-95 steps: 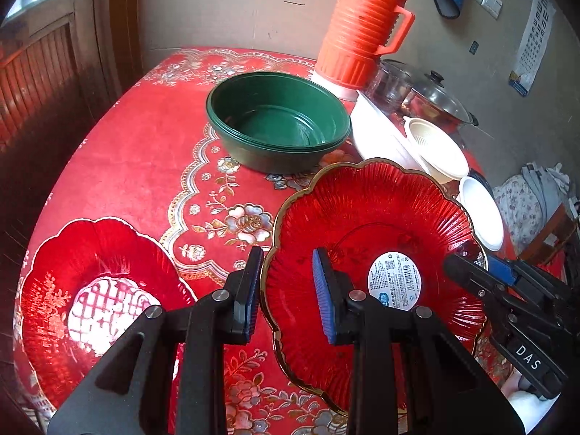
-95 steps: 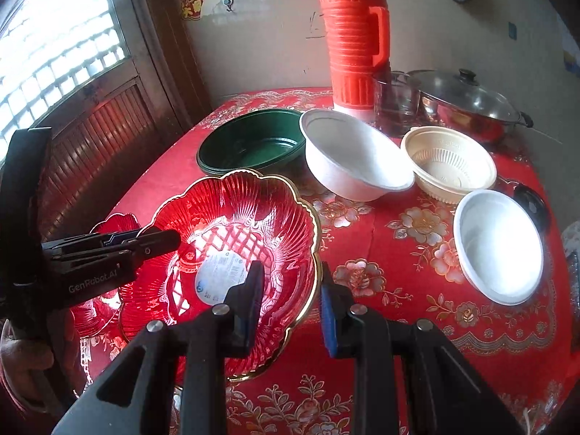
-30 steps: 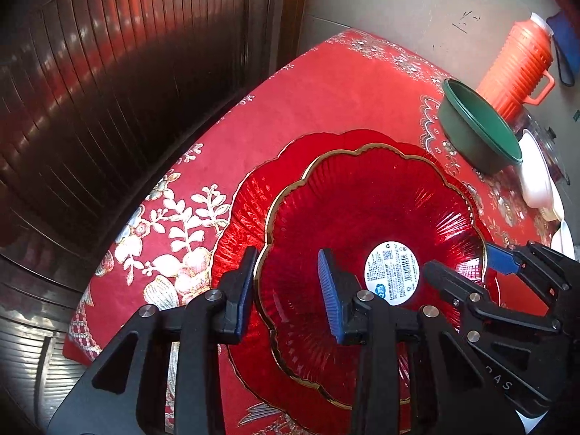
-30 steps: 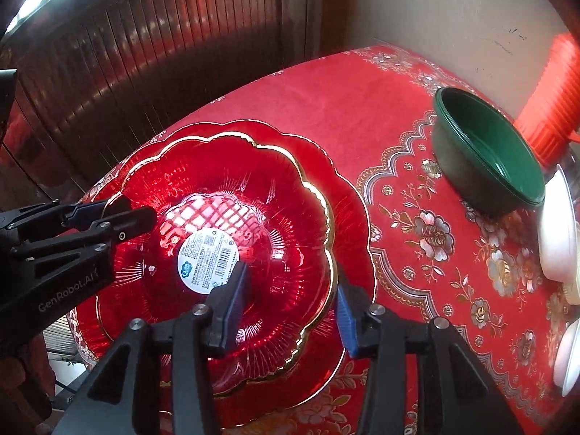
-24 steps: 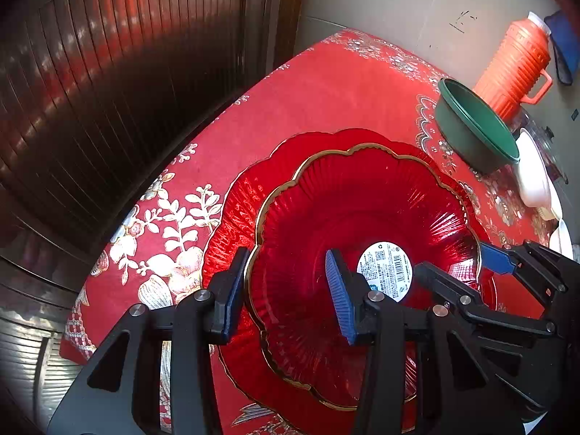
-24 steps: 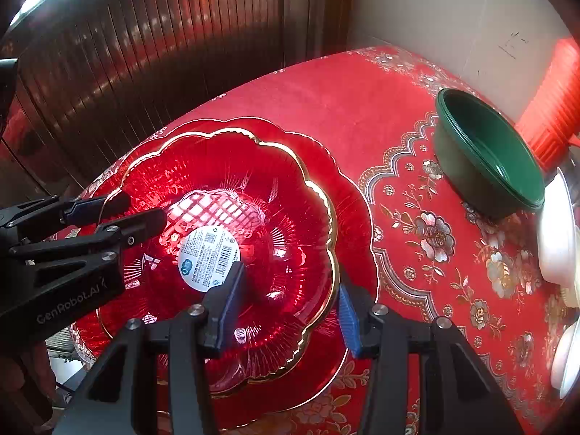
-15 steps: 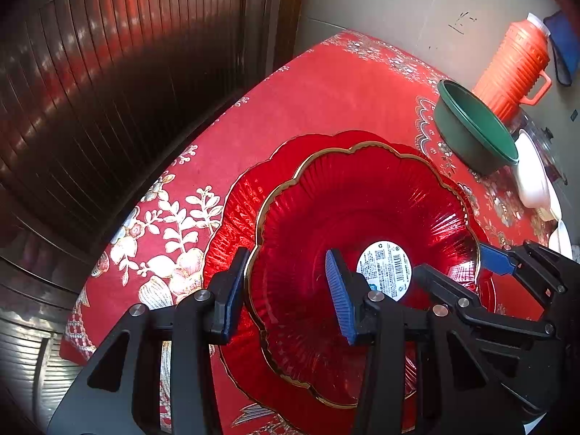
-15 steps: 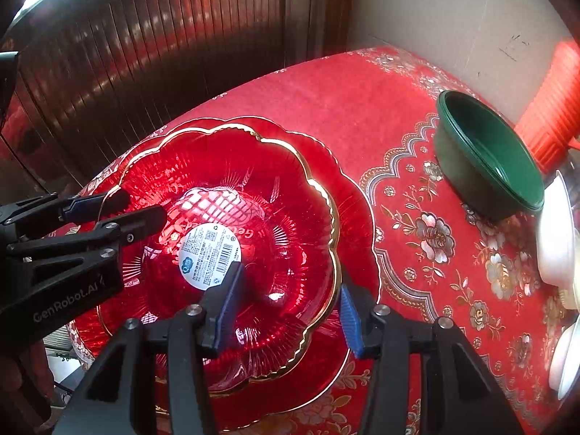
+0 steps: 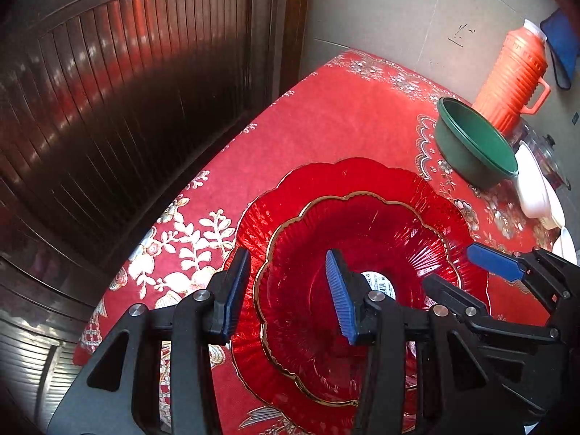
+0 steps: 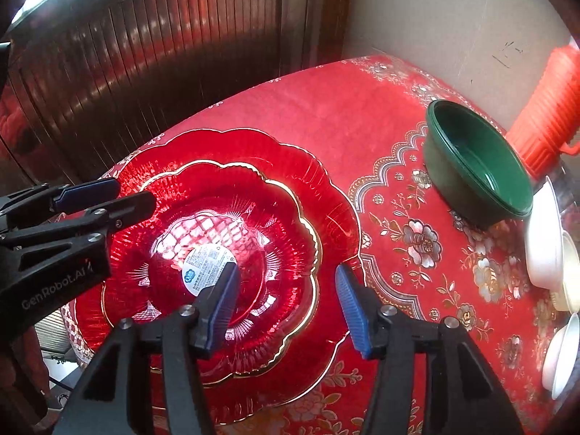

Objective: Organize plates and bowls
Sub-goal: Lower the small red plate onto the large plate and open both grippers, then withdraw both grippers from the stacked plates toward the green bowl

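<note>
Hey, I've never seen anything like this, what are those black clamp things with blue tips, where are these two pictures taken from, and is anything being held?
Those are two handheld grippers, one in each of a person's hands; no robot arm is involved. Each carries a wide-angle camera looking along its jaws, so one picture comes from the left gripper and the other from the right gripper.

On the red floral tablecloth sits a gold-rimmed red glass dish nested in a larger red dish. Further back are a green bowl, an orange thermos and some white bowls at the edge.

Each gripper's jaws straddle the gold-rimmed dish's rim on opposite sides, but the pads do not press on it. The right jaws have just been opening. Nothing is held.
</note>
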Motion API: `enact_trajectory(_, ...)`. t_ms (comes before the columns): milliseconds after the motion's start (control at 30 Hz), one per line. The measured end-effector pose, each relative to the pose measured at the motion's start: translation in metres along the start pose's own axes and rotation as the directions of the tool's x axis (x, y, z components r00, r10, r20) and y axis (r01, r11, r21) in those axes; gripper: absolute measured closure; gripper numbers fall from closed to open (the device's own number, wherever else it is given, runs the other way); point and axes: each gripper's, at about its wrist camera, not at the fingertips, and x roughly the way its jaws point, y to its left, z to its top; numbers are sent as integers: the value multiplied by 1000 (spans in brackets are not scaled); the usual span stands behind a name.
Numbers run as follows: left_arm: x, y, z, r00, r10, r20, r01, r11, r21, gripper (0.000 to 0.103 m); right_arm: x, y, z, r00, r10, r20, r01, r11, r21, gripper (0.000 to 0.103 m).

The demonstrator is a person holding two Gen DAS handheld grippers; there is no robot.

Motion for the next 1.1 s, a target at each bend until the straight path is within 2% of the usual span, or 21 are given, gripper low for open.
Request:
enact_trajectory(100,-5,-10,0,998,54,31,-54,998,20,60,-9,-7,-2,999,11,32,-12,999,31,48)
enact_trajectory(200,-14,-24,2,983,146,107,-152,987,44,60,-20,-15,-5,997,31,69,-36,997,74,45)
enact_trajectory(300,-24,-39,5,956,222,195,-237,969,62,60,-36,-27,-12,993,32,112,-45,992,119,38)
enact_trajectory(400,-32,-59,8,925,262,275,-293,953,77,60,-55,-44,-21,989,9,150,-35,985,168,37)
enact_trajectory(500,-42,-84,9,878,299,374,-356,930,91,59,-71,-63,-29,986,-28,167,-8,978,209,34)
enact_trajectory(567,-46,-102,9,860,299,414,-373,922,109,59,-80,-77,-37,984,-56,167,15,972,235,34)
enact_trajectory(767,-58,-151,4,832,249,497,-378,908,179,57,-102,-117,-59,978,-131,160,72,941,330,33)
enact_trajectory(933,-68,-177,1,830,200,520,-357,907,221,56,-120,-144,-77,970,-188,152,116,913,392,30)
enact_trajectory(1100,-69,-196,-5,847,154,509,-326,907,268,56,-134,-163,-95,964,-218,151,132,889,438,29)
